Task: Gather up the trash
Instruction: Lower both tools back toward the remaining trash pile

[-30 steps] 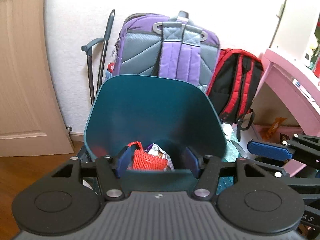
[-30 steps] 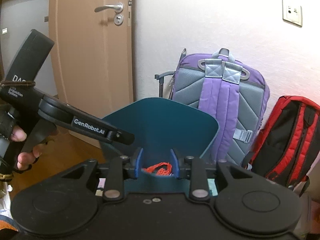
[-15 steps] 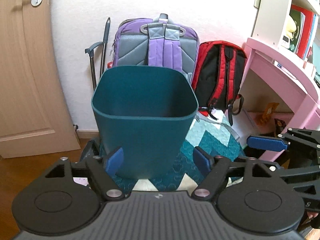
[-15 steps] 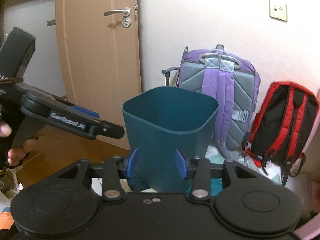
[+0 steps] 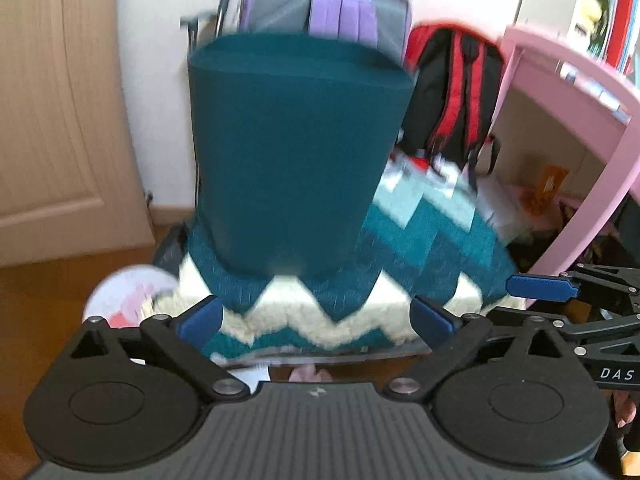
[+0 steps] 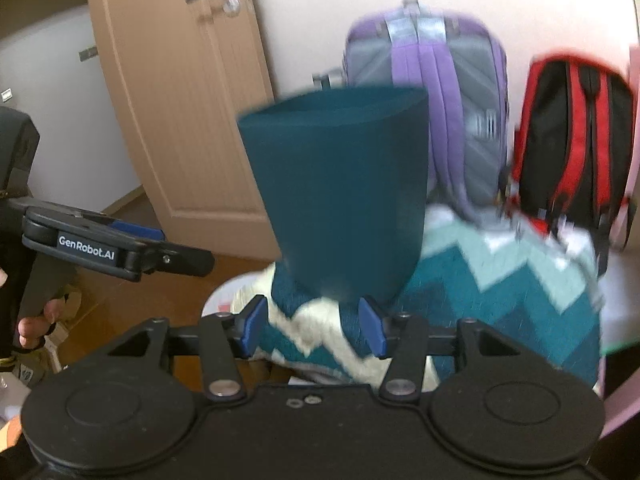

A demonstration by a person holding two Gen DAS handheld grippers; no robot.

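A dark teal trash bin [image 5: 296,148] stands upright on a teal and white zigzag rug [image 5: 420,256]; it also shows in the right wrist view [image 6: 344,196]. Its inside is hidden from both views. My left gripper [image 5: 316,320] is open wide and empty, low in front of the bin. My right gripper [image 6: 312,326] is open and empty, just in front of the bin's base. The right gripper's blue finger [image 5: 540,286] shows at the right of the left wrist view. The left gripper [image 6: 120,246] shows at the left of the right wrist view. Both views are blurred.
A purple backpack [image 6: 436,92] and a red and black backpack [image 6: 572,136] lean on the wall behind the bin. A wooden door [image 6: 180,92] is at the left. A pink desk [image 5: 568,128] stands at the right. A round white object [image 5: 128,292] lies on the floor left of the rug.
Both grippers have pulled back and dropped low, away from the bin's opening. The trash inside the bin is no longer in view. Both jaws have opened wider.
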